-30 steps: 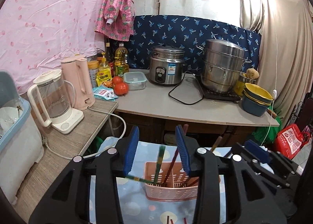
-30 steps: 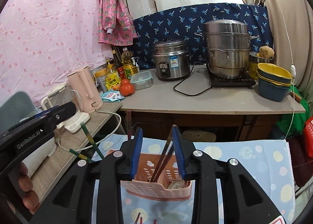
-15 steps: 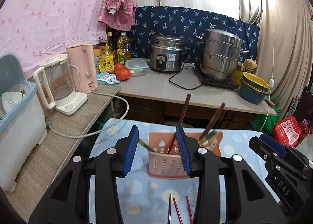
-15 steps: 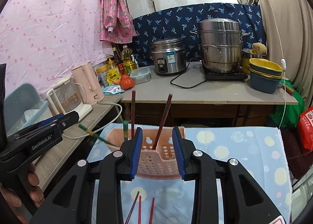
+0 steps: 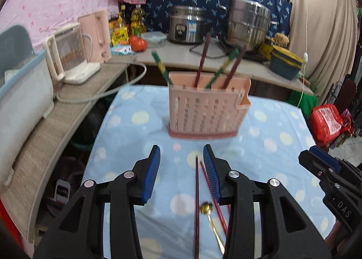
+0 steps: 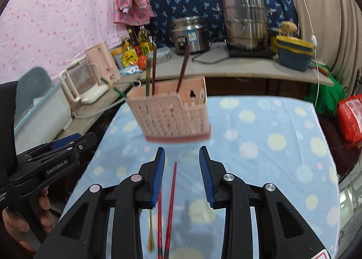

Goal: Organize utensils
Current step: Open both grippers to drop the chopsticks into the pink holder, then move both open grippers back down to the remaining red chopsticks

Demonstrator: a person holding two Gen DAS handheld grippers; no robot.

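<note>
A pink slotted utensil basket (image 5: 203, 109) (image 6: 172, 116) stands on the blue spotted cloth (image 5: 126, 145) and holds green and dark red chopsticks (image 5: 201, 64). My left gripper (image 5: 181, 152) hovers open over the cloth, short of the basket. Beneath it lie a dark red chopstick (image 5: 196, 202), a red chopstick (image 5: 213, 197) and a gold spoon (image 5: 211, 220). My right gripper (image 6: 182, 152) is open too, with red chopsticks (image 6: 173, 191) and the gold spoon (image 6: 151, 229) lying on the cloth below it. Neither gripper holds anything. Each shows in the other's view: left gripper (image 6: 56, 152), right gripper (image 5: 328, 177).
Behind the basket runs a counter (image 5: 181, 59) with a rice cooker (image 5: 186, 24), a steel steamer pot (image 5: 247, 23), stacked bowls (image 5: 286, 62), tomatoes and bottles. Two kettles (image 5: 72, 53) and a white dish box (image 5: 20, 91) stand on the left shelf. A red bag (image 5: 327, 121) sits at the right.
Both grippers drew back from over the basket and sank toward the cloth. The basket now stands farther ahead, and the loose chopsticks and the spoon have come into view under the fingers.
</note>
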